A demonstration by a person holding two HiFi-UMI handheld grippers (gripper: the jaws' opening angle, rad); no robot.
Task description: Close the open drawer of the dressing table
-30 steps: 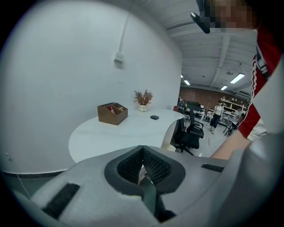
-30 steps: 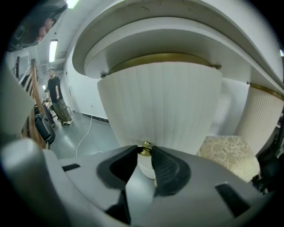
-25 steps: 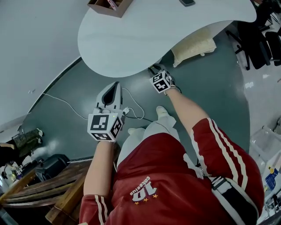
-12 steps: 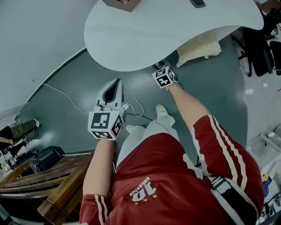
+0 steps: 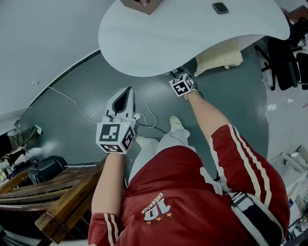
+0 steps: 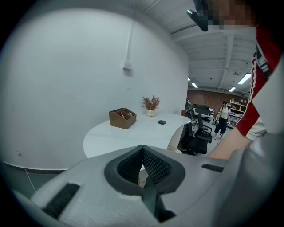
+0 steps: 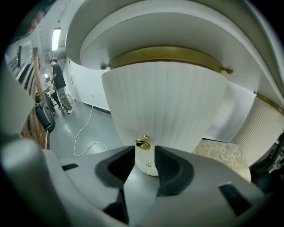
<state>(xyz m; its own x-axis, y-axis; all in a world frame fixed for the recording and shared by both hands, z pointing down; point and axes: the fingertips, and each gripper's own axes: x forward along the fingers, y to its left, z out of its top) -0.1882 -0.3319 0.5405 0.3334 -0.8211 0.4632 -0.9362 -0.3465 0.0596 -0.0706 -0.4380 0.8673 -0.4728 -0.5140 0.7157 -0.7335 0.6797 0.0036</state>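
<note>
The white dressing table top (image 5: 192, 33) fills the upper head view. Its ribbed white drawer front (image 7: 164, 97) with a gold knob (image 7: 143, 143) fills the right gripper view. My right gripper (image 5: 174, 73) reaches under the table's edge, its tips partly hidden from above. Its jaws (image 7: 144, 153) are opening, and the knob sits just past the tips with the pads not pressing on it. My left gripper (image 5: 126, 91) hangs over the floor left of the table, shut and empty (image 6: 142, 150).
A wooden organiser (image 5: 144, 5) and a dark phone (image 5: 221, 7) lie on the table top. A cushioned stool (image 5: 219, 56) stands under its right side, with office chairs (image 5: 284, 57) beyond. A white cable (image 5: 77, 108) runs across the floor; wooden furniture (image 5: 62, 197) sits at lower left.
The left gripper has drifted slightly up and toward the table. The right gripper stays at the table's edge. The head view has shifted, so the table sits further right.
</note>
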